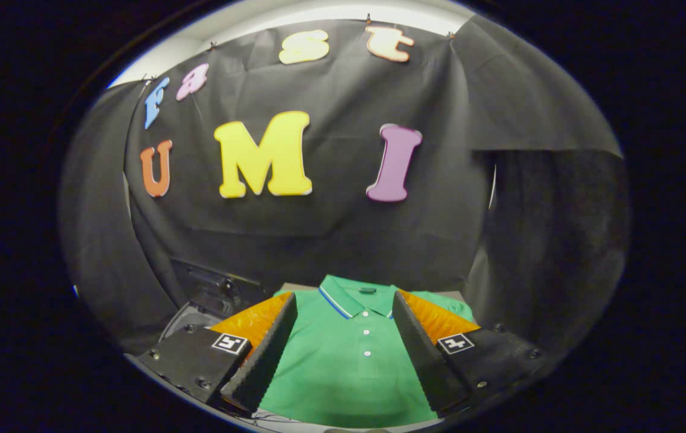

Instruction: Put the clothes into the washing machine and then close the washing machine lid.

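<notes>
Tongs (343,313) spread wide, ridged fingers (270,355) hovering over a flat green knit polo shirt (349,373) with striped collar.

The gripper (343,337) had two wedge-shaped fingers (264,355) with ribbed inner faces, spread wide apart, each mounted on a dark block that carried a small square black-and-white marker (230,343) and round screws (204,381).
</notes>
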`<control>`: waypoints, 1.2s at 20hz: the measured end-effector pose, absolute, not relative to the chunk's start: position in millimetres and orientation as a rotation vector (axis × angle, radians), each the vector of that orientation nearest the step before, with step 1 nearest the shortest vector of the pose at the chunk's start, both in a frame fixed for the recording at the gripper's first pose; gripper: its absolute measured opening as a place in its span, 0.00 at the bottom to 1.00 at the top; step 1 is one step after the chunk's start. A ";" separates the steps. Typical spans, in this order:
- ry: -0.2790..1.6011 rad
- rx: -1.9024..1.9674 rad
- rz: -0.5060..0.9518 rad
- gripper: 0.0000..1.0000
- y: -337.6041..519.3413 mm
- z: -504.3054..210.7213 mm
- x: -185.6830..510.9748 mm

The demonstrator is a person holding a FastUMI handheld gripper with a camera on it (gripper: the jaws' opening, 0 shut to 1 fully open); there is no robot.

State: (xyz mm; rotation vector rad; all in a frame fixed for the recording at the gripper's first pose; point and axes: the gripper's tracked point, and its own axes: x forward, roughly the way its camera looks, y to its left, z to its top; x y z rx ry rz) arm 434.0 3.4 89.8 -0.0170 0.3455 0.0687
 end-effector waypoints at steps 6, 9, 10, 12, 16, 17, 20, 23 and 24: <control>0.619 -0.039 0.022 1.00 -11.9 0.8 463.4; 0.715 -0.009 0.011 0.99 -13.3 -22.1 460.2; 0.713 0.005 0.013 0.98 -13.7 -20.3 465.4; 0.756 0.006 0.018 0.96 -16.0 -23.2 461.2; 0.791 0.006 0.023 0.92 -14.5 -21.8 461.3; 0.796 0.002 0.028 0.91 -14.6 -23.8 461.7; 0.788 0.018 0.006 0.54 -14.7 -18.0 464.7; 0.794 0.047 -0.033 0.21 -11.0 -19.6 465.5; 0.789 0.049 -0.038 0.08 -13.3 -20.9 465.6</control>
